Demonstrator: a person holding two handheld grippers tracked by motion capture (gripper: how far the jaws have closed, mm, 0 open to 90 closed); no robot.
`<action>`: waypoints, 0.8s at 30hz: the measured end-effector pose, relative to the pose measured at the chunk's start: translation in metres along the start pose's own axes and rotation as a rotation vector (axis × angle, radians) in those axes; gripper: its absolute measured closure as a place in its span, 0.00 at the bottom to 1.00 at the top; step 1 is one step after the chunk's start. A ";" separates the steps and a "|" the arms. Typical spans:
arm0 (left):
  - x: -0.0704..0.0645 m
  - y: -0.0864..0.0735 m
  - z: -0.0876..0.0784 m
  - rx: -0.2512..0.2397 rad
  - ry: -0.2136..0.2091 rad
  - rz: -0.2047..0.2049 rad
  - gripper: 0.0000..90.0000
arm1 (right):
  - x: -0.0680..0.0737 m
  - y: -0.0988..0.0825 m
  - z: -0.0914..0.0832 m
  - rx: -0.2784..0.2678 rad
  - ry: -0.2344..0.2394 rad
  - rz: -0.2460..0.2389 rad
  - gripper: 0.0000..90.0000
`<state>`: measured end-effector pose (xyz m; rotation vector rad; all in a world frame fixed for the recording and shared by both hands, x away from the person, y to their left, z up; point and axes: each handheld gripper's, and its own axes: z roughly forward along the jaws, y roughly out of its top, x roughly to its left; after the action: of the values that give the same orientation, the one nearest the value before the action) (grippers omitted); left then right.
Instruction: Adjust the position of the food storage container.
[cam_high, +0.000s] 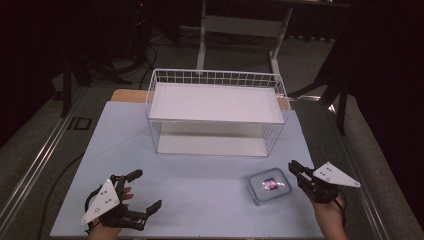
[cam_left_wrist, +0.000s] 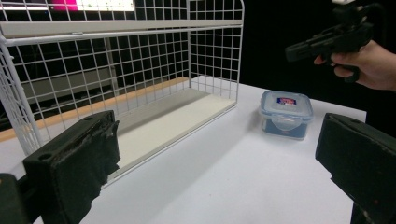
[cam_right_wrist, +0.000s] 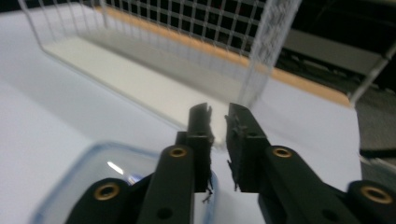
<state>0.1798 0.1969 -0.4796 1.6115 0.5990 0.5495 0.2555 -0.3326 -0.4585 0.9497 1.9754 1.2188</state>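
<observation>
- Right gripper (cam_high: 295, 167): jaws nearly together with a narrow gap, nothing between them, just right of the lidded box (cam_high: 269, 186).
- Box sits near right on the table (cam_high: 200, 190), in front of the wire shelf (cam_high: 215, 112).
- Left gripper (cam_high: 147, 190): jaws wide apart, empty, near left.

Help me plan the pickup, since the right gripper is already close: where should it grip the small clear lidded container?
Probably across the two opposite side walls of the container, coming down from above. It sits flat and upright on the table, with free space around it. The right gripper, jaws nearly together, would need to open first.
</observation>
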 end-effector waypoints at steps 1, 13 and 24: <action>0.001 -0.001 0.000 0.003 -0.002 -0.001 0.01 | -0.008 -0.008 0.004 0.036 -0.018 0.001 0.98; 0.000 -0.001 0.001 0.008 -0.008 0.003 0.01 | -0.027 -0.041 0.010 0.175 -0.110 0.040 1.00; 0.000 -0.002 0.002 0.015 -0.012 0.005 0.01 | -0.023 -0.071 0.017 0.279 -0.066 0.079 1.00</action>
<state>0.1808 0.1953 -0.4816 1.6294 0.5922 0.5399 0.2642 -0.3660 -0.5270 1.1991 2.1078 0.9545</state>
